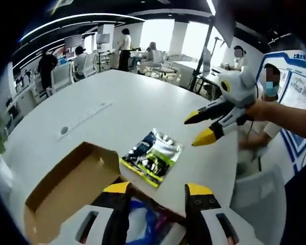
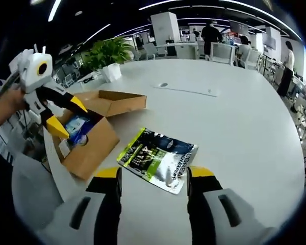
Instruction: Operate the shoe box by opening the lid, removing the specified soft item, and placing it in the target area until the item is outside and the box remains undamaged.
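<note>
An open cardboard shoe box stands at the table's edge with its lid folded back. Inside it lies a blue soft packet. My left gripper hangs open over the box, one jaw on each side of the blue packet. In the left gripper view its own yellow-tipped jaws stand wide apart above the box. A green, black and silver pouch lies flat on the white table beside the box. My right gripper is open just short of the pouch, and it holds nothing.
The white table stretches far beyond the pouch, with a long flat strip and a small round hole on it. A potted plant stands at its far edge. Office chairs and several people ring the table.
</note>
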